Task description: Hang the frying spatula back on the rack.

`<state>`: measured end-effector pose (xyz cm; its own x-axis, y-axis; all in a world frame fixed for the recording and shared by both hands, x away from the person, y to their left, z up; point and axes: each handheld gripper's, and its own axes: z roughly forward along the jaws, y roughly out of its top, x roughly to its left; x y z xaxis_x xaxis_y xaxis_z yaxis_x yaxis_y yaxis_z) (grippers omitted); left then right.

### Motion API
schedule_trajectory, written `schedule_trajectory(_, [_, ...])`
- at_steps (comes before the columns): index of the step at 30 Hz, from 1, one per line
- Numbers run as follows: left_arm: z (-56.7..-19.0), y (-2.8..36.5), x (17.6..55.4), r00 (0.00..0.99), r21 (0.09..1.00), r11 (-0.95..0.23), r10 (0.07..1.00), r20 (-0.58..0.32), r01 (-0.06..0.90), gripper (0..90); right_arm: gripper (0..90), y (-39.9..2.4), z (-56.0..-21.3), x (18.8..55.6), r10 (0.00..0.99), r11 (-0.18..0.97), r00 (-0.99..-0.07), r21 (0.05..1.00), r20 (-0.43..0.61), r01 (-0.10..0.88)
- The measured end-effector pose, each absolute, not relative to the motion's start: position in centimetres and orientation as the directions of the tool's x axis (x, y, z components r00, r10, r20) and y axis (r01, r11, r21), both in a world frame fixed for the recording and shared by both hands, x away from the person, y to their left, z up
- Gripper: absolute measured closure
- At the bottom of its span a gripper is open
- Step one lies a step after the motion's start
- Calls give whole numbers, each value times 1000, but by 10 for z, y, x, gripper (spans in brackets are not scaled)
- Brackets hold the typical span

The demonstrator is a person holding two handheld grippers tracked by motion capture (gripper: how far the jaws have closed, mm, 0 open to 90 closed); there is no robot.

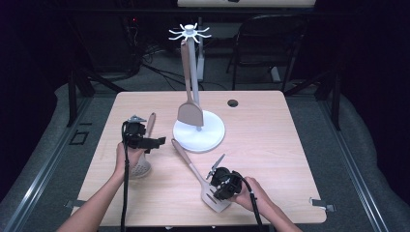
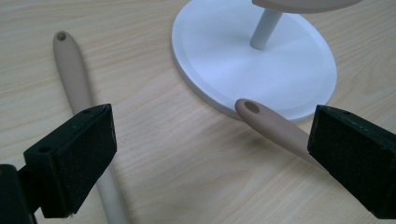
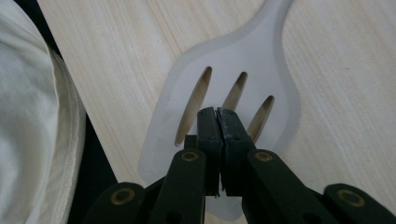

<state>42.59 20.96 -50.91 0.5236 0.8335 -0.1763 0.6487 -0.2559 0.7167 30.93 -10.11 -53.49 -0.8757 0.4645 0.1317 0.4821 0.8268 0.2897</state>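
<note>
We look down on a pale wooden desk (image 1: 270, 121) in a dark room, with a black chair (image 1: 263, 43) and cables on the floor behind it.

The right gripper (image 3: 217, 116) has its jaws pressed together with nothing between them, their tips poised over the translucent head of a slotted turner (image 3: 233, 88). In the right gripper view the three slots of that head run out just past the tips. From the high view, the right hand (image 1: 249, 193) holds this gripper near the front edge of the desk, beside the turner's head, and the turner's tan handle runs up and left toward the stand.

The left gripper (image 2: 210, 140) has its jaws wide apart, empty. In the left gripper view the holed end of the turner's handle comes in by the right-hand pad, resting against the rim of the white round base (image 2: 280, 70) of the utensil stand. A second tan handle (image 2: 74, 74) lies flat on the wood by the left-hand pad. In the high view that handle belongs to a slotted spoon (image 1: 140, 166), whose perforated head lies under the left hand (image 1: 126, 157).

The stand's post (image 1: 193, 72) rises upright from the base to a ring of white hooks. A solid spatula (image 1: 188, 104) hangs from one hook, blade down, just above the base.
</note>
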Motion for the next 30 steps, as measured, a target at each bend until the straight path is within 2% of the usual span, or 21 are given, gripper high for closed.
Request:
schedule_trajectory(6, [-513,202,421,540,705,-262,817,-201,659,26,892,-99,-544,311,460,841,-879,255,128,477])
schedule_trajectory(10, [-516,196,419,551,699,-258,802,-231,667,58,900,-100,-546,312,460,836,-877,264,141,481])
schedule_trajectory(21, [-528,172,416,593,662,-331,776,-214,672,94,900,-99,-547,314,450,838,-878,262,164,479])
schedule_trajectory(30, [-535,161,420,613,646,-361,761,-213,673,158,900,-100,-547,316,448,839,-878,258,172,479])
